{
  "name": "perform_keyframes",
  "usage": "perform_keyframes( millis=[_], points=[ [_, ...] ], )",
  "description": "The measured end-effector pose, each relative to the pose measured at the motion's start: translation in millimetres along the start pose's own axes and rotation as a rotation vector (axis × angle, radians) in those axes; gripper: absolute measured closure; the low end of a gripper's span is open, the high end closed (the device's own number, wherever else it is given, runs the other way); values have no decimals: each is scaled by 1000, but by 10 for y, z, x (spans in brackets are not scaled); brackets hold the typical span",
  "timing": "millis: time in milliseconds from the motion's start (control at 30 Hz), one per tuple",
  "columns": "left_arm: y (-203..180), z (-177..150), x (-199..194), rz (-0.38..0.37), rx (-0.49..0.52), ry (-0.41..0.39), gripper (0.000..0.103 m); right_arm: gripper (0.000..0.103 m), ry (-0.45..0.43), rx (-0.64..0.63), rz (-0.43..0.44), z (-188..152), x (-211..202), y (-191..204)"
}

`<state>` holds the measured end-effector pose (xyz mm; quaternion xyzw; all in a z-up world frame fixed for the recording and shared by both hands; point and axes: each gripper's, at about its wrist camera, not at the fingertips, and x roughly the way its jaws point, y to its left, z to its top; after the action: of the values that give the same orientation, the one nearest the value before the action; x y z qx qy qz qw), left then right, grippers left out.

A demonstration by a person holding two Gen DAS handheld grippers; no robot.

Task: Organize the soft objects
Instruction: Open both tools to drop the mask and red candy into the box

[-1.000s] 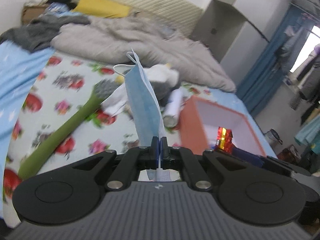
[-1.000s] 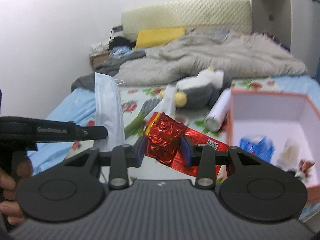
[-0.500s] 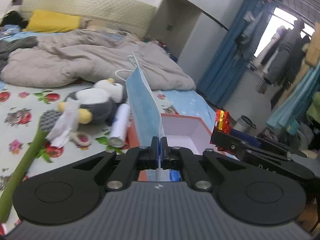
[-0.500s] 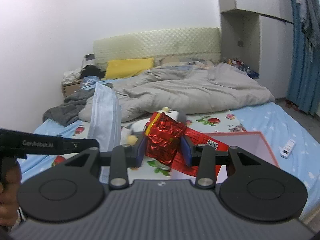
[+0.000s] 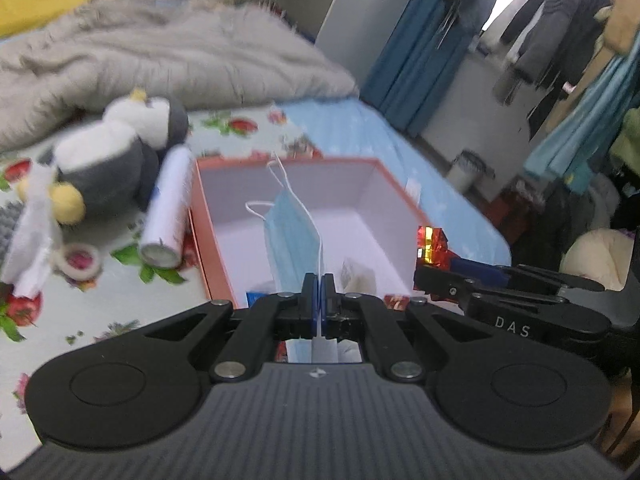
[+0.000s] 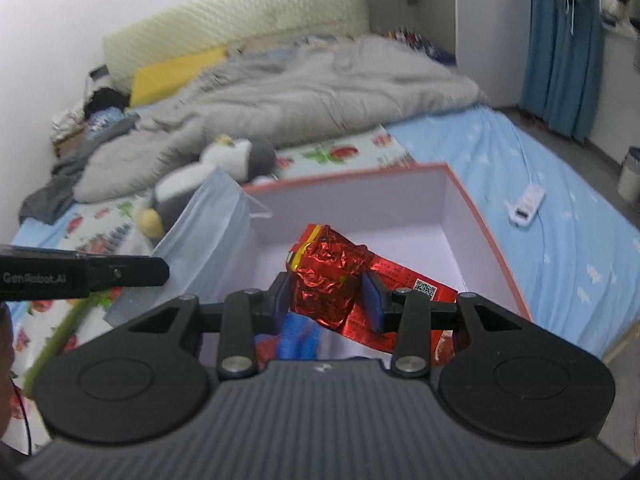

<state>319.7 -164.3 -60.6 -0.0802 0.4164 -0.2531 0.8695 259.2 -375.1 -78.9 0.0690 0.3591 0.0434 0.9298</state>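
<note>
My left gripper [image 5: 318, 286] is shut on a blue face mask [image 5: 290, 236] and holds it over the open orange box [image 5: 384, 176]. My right gripper [image 6: 329, 296] is shut on a crumpled red foil wrapper [image 6: 328, 276], also above the box [image 6: 476, 216]. The mask shows at the left in the right wrist view [image 6: 208, 232]; the wrapper shows at the right in the left wrist view [image 5: 432, 242]. Small packets lie in the bottom of the box. A penguin plush [image 5: 116, 148] lies left of the box.
On the flowered sheet left of the box lie a white tube [image 5: 168, 208], a tape roll [image 5: 80, 260] and a white cloth [image 5: 32, 232]. A grey duvet [image 6: 304, 92] covers the far bed. A white remote [image 6: 526, 204] lies on the blue sheet to the right.
Both grippers have moved right and down over the open box, each still holding its item. The view tilted down toward the box's inside.
</note>
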Motion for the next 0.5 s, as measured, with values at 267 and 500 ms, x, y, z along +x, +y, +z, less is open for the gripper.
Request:
perform_keyframes(
  millis=[267,500],
  points=[
    [182,-79,890,11,-28,145,101,61,120,28,-18,-255,546,-263],
    [185,-176,1192,17,-30,193,100,60,166,80,-17,-428,692,-444]
  ],
)
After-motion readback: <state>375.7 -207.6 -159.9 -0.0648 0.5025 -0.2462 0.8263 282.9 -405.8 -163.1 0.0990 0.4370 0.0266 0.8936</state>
